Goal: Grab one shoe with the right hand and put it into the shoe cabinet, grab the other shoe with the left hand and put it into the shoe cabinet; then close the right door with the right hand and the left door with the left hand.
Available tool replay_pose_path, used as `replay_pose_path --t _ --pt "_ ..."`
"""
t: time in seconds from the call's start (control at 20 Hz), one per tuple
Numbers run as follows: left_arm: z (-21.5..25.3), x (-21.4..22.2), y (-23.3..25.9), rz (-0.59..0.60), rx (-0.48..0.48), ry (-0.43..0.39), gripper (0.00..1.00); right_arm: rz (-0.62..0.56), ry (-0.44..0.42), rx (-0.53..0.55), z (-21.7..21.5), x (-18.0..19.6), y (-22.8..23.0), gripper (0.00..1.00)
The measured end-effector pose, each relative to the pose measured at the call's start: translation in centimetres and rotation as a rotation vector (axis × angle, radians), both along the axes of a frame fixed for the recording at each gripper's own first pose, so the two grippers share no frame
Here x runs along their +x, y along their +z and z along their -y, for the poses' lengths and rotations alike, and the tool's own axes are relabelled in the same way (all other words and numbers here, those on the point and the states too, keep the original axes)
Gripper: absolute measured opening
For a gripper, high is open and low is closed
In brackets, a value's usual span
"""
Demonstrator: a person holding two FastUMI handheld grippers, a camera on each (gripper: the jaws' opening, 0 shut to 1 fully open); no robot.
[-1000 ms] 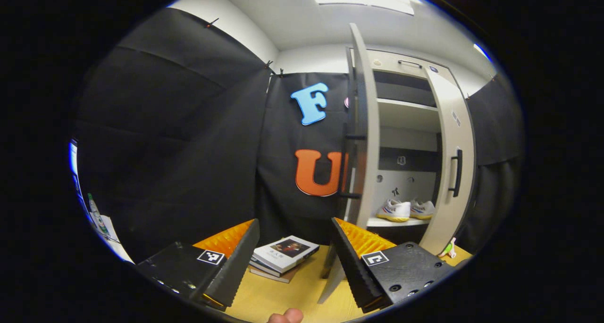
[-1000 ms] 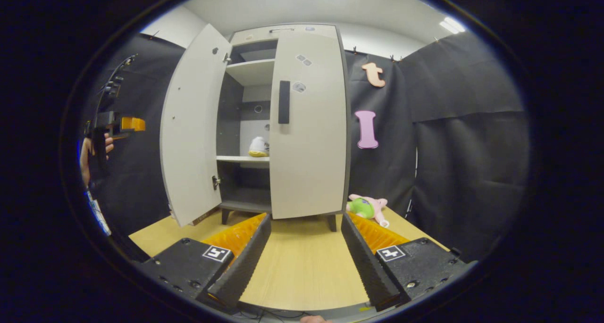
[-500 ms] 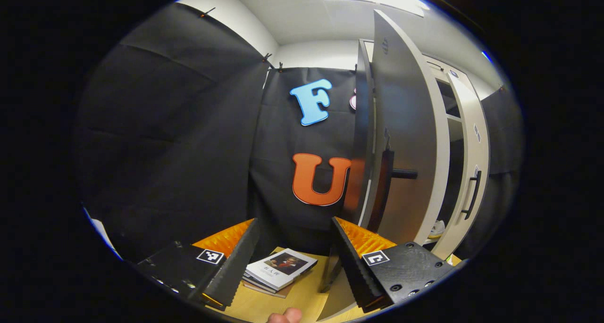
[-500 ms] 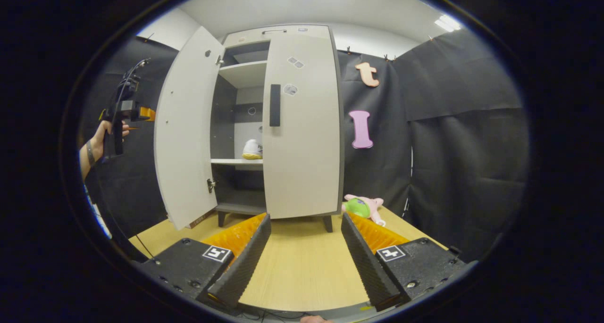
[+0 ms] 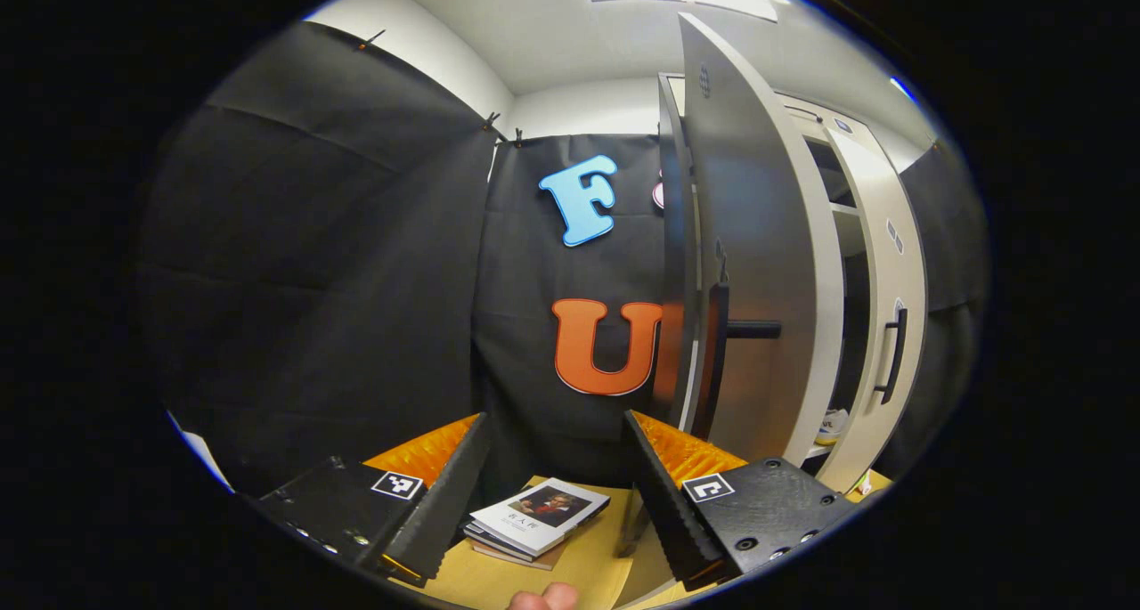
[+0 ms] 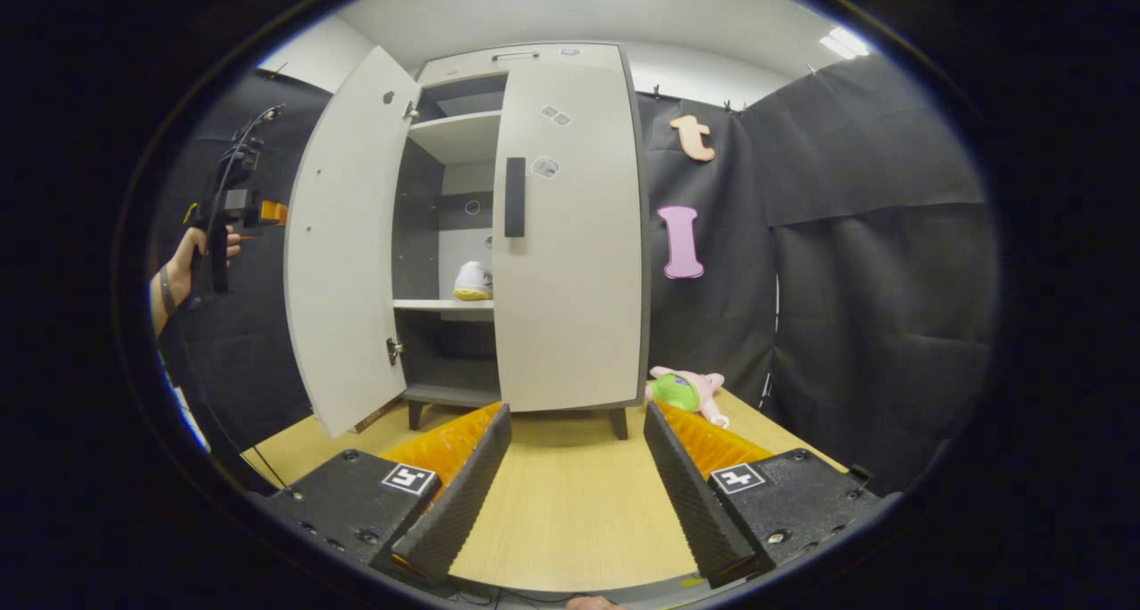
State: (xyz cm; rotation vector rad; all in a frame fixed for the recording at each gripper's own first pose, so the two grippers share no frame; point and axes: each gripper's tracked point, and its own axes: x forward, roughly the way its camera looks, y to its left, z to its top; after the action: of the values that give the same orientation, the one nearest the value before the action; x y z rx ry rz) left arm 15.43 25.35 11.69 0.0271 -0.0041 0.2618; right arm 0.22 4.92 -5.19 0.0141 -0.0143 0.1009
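White shoe (image 6: 471, 281) on the cabinet (image 6: 570, 236) shelf, left door (image 6: 343, 245) ajar.
Both grippers' jaws stood open and empty; the left gripper (image 6: 233, 214) hovered beside that door, the right gripper (image 6: 574, 494) over the bench (image 6: 570, 503).

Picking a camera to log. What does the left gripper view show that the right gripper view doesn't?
Left gripper view: a stack of books on the table and the left door's handle. Right gripper view: a plush toy and the left gripper in a hand. Shared: the cabinet, its left door open, and a shoe on the shelf.
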Motion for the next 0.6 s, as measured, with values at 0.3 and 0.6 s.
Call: replay_pose_path --t 0.3,0.6 --pt "3.4 0.1 -0.3 -0.019 -0.034 -0.074 0.9 0.006 0.008 -0.005 0.1 0.4 0.3 0.97" --pt "9.8 1.3 -0.8 -0.014 -0.077 -0.176 0.9 0.012 -0.019 -0.01 1.9 0.7 0.6 0.98"
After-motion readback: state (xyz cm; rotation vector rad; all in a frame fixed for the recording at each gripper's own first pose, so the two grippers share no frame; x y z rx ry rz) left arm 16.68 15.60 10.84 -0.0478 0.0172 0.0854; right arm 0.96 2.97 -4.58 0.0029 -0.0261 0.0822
